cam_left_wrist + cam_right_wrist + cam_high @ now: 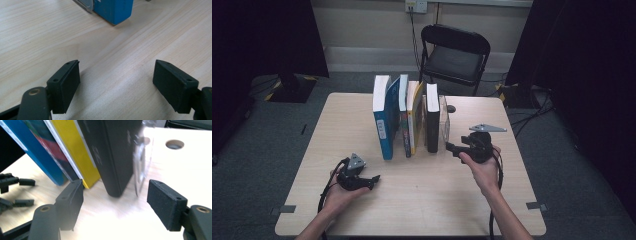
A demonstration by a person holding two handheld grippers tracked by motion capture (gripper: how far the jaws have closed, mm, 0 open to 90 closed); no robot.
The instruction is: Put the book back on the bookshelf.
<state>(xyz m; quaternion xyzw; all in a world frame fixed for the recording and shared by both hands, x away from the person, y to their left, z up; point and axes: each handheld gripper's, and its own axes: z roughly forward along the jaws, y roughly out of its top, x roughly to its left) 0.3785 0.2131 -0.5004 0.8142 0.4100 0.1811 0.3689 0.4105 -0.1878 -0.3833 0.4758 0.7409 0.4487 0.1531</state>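
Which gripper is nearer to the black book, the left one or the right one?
The right. The right gripper is just beside the near end of the black book, jaws open toward it. The left gripper rests farther away, nearer the blue book.

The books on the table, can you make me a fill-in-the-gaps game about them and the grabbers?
1. The books stand in a row on the ____ table.
2. The right gripper points at the ____ book, with its jaws open.
3. Beside the black book, the next book is ____.
4. The left gripper has its jaws ____, with nothing between them.

Missing words: wooden; black; yellow; open
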